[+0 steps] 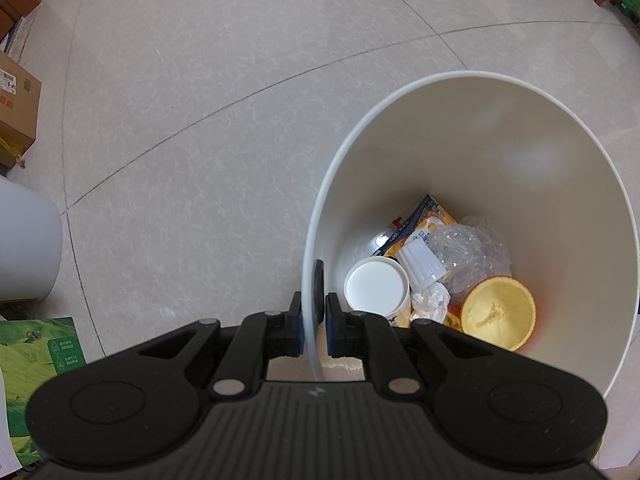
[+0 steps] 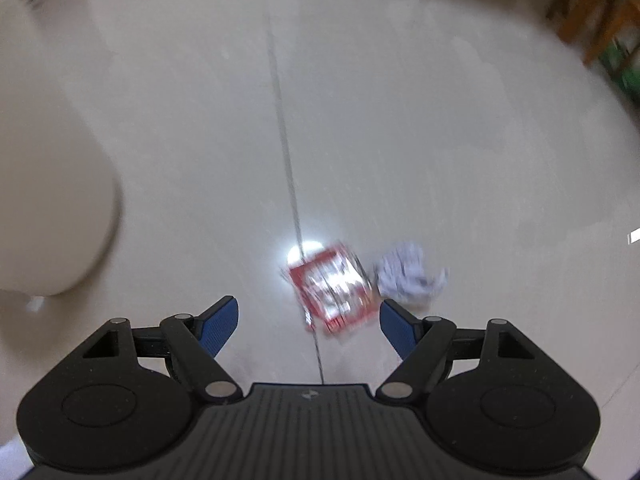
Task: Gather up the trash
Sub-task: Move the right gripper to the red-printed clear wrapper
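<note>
While our left gripper (image 1: 313,322) pinches the near rim of the white bin (image 1: 472,80), with 1 pad outside the wall and 1 inside, our right gripper (image 2: 309,326) hangs over the tiled floor (image 2: 440,140) with its blue pads (image 2: 219,326) spread wide and nothing between them. Below the right gripper lie 2 pieces of trash still to be collected: a red wrapper (image 2: 334,288) lying across a grout line (image 2: 286,152) and catching glare, and a crumpled white paper ball (image 2: 412,274) just beside it on the right. The right wrist view is blurred, so we cannot read the wrapper's print or tell whether the 2 pieces touch.

Inside the bin we can see a squeezed orange half (image 1: 498,312), a white cup (image 1: 376,290), a ribbed white cup (image 1: 420,268), clear crinkled plastic (image 1: 468,252), an orange-and-blue packet (image 1: 424,220) and a wad of tissue (image 1: 432,302).

We judge the step in hand to be the pickup of the wrapper, which sits nearest the open pads. To do it well, we would centre the pads on either side of it, come down until they meet the tile, and close on a raised edge, since a flat foil sheet may slip. Our left grip should keep the bin steady and close by.
</note>
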A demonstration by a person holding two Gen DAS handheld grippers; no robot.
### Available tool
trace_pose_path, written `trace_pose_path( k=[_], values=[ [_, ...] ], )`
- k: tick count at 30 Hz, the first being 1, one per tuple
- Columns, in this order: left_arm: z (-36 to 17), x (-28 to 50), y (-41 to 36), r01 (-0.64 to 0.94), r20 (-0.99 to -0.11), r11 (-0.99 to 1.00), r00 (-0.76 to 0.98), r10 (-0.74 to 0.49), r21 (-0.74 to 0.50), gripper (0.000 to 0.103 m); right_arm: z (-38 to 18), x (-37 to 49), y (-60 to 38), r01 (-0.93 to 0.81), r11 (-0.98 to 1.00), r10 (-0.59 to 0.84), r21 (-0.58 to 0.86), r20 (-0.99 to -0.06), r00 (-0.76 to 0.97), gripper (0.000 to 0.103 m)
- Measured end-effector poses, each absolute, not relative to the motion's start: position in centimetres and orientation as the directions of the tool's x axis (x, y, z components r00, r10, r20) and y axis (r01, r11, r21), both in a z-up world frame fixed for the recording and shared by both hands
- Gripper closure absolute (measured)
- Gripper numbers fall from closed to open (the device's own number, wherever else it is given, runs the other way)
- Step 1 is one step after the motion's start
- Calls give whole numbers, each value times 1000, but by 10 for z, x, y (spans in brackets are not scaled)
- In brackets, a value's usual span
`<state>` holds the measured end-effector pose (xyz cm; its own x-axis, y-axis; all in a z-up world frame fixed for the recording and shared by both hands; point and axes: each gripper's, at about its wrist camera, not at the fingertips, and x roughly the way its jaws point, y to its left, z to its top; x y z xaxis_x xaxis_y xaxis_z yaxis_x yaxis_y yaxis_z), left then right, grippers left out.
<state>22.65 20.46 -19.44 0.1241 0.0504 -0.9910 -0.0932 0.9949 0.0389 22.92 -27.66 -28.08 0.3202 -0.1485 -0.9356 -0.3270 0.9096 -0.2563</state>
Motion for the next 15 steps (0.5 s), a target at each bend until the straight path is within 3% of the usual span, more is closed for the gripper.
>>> trace_pose_path(
  k=[5,15],
  values=[
    [-195,227,206,-96,-992,995,117,40,29,95,-321,237,-305,-228,949,-151,-217,-949,276,21],
    [-195,227,204,-91,-992,995,115,42,31,95,-370,253,-310,-216,950,-167,-227,-950,263,16]
  ],
)
